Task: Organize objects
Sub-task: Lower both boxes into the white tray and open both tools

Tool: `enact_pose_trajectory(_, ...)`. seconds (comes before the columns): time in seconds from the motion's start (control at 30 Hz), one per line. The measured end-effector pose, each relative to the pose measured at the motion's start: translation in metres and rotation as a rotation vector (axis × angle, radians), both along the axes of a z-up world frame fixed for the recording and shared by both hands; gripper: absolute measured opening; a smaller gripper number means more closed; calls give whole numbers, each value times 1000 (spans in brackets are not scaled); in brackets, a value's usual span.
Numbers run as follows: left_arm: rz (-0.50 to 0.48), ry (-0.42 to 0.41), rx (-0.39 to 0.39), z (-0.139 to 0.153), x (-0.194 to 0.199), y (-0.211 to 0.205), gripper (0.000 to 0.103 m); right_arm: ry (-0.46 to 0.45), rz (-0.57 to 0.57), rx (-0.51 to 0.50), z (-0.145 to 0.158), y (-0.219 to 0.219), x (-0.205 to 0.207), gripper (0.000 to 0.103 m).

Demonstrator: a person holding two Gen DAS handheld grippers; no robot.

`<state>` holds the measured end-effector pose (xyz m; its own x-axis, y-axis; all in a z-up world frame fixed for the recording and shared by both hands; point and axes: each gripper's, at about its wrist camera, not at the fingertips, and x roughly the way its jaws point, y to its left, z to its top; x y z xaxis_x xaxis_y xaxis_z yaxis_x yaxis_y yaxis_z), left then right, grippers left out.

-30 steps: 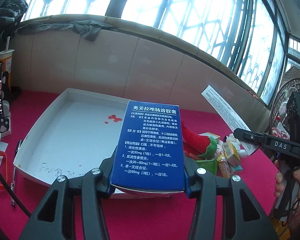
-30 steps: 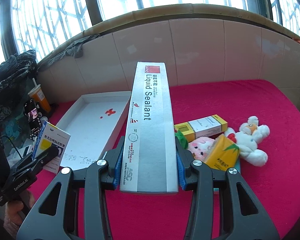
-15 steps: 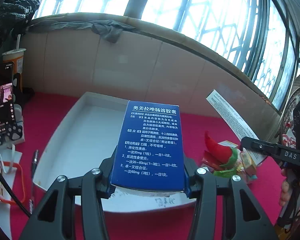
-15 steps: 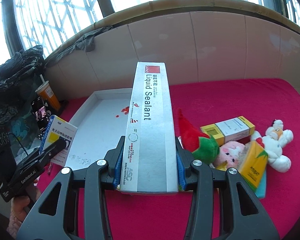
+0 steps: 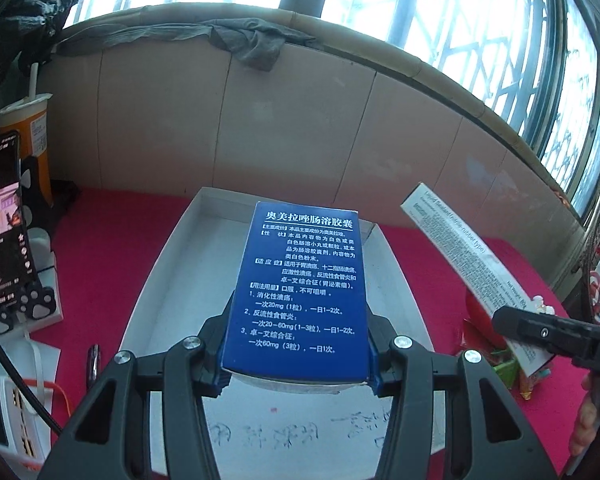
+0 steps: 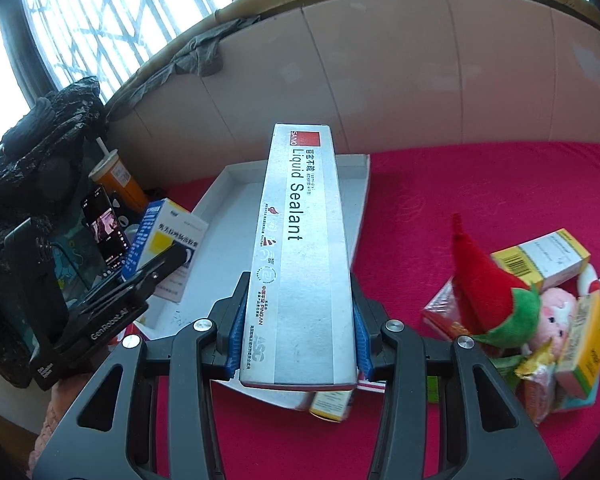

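My left gripper (image 5: 296,354) is shut on a blue medicine box (image 5: 300,292) and holds it over the white tray (image 5: 160,280). That box also shows in the right wrist view (image 6: 160,236), above the tray's left side. My right gripper (image 6: 298,346) is shut on a long silver Liquid Sealant box (image 6: 300,248) and holds it above the tray's (image 6: 224,196) right part. The sealant box shows at the right of the left wrist view (image 5: 460,256).
A pile on the red cloth (image 6: 480,184) right of the tray: red-green elf toy (image 6: 488,292), yellow box (image 6: 544,256), pink plush (image 6: 556,316), orange carton (image 6: 584,340). At left stand a phone (image 5: 0,224), a drink cup (image 5: 28,132) and a pen (image 5: 93,360). A tiled wall runs behind.
Both grippers have moved left and forward with their boxes. The tray now lies straight under both, and the toy pile has slid to the right of each view.
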<state>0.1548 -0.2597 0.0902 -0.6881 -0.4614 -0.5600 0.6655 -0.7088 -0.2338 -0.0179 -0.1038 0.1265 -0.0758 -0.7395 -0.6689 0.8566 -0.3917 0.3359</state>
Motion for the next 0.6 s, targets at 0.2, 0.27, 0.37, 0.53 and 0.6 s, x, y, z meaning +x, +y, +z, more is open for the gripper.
enact_pose_trajectory(0.2, 20, 1, 44, -7, -3, -20, 50, -1, 10, 42, -11, -32, 10, 42)
enact_pose_trajectory(0.27, 26, -2, 61, -12, -4, -24, 50, 3, 10, 61, -17, -42, 11, 42)
enact_pose_trajectory(0.37, 28, -10, 72, -17, -5, -27, 51, 9, 5, 84, -25, -58, 14, 42)
enact_pose_trajectory(0.53, 47, -22, 82, -22, -11, -32, 52, 18, -9, 89, -32, -79, 14, 43)
enact_pose_trajectory(0.6, 57, -11, 96, -22, -11, -35, 52, 19, 2, 93, -35, -87, 14, 43)
